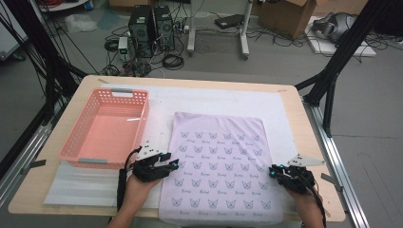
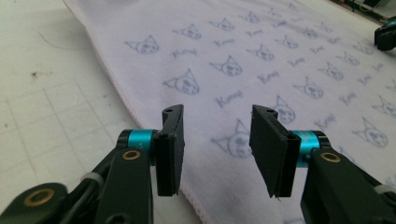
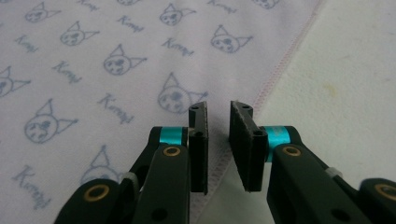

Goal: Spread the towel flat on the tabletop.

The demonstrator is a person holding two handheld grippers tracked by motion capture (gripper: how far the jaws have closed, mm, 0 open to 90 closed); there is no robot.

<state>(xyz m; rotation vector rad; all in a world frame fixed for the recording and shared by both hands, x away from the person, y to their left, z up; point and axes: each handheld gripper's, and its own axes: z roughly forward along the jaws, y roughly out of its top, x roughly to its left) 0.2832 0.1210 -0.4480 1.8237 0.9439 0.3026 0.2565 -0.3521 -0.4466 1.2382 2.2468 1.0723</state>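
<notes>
Both grippers' jaws open, empty, above opposite side hems of towel (image 1: pixel 221 166).

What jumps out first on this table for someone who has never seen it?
A pale lilac towel printed with little cat faces lies flat mid-table. An empty pink basket sits to its left. The left gripper and right gripper, both hand-held, flank the towel's side edges, jaws apart.
</notes>
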